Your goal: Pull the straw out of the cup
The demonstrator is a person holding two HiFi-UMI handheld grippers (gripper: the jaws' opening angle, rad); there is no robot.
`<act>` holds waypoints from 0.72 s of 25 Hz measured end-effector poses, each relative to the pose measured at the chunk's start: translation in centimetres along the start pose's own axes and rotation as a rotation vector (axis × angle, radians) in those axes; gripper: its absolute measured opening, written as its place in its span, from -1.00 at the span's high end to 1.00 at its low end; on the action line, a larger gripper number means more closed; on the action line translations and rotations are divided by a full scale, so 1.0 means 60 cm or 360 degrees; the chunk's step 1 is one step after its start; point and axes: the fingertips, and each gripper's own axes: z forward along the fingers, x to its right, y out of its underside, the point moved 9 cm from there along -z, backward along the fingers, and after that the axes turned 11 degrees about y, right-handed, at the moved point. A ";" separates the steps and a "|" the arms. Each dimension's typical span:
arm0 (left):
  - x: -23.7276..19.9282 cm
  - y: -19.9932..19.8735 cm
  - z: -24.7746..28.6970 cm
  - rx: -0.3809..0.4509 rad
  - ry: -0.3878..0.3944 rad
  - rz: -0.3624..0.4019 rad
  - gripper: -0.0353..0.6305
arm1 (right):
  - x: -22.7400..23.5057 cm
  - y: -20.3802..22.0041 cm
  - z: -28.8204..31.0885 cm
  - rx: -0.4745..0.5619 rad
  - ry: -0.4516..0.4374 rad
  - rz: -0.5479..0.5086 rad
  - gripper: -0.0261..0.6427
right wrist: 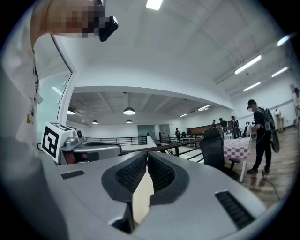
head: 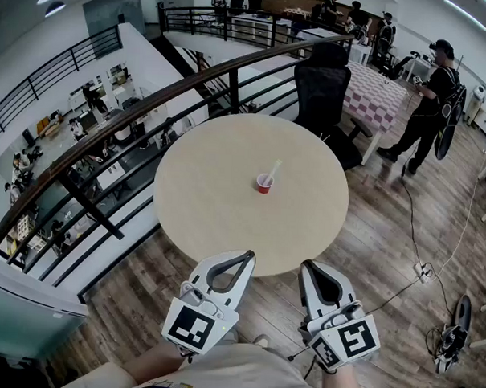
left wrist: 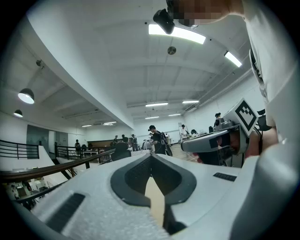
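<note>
In the head view a small red cup (head: 264, 183) stands near the middle of the round beige table (head: 202, 203), with a pale straw (head: 273, 170) leaning out of it to the upper right. Both grippers hang level in front of the table's near edge, close to my body and well short of the cup. The left gripper (head: 248, 257) is shut and empty, and so is the right gripper (head: 306, 269). The left gripper view shows the left gripper (left wrist: 151, 158) with its jaws closed to a point. The right gripper (right wrist: 146, 157) looks the same in its own view. Neither gripper view shows the cup.
A black office chair (head: 324, 88) stands at the table's far side. A dark railing (head: 109, 131) curves along the left, with a drop to a lower floor beyond it. At the right a person (head: 430, 105) stands on the wood floor, and a cable (head: 410, 225) runs to a power strip (head: 423, 272).
</note>
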 end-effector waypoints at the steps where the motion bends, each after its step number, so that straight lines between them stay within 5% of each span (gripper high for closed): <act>1: 0.003 -0.001 0.002 0.0006 0.0001 0.0000 0.85 | 0.003 -0.004 -0.002 0.0006 -0.0020 0.0033 0.84; 18: 0.011 0.014 0.001 -0.0029 0.0009 -0.0098 0.85 | 0.005 0.005 -0.013 0.0007 -0.0044 0.0062 0.84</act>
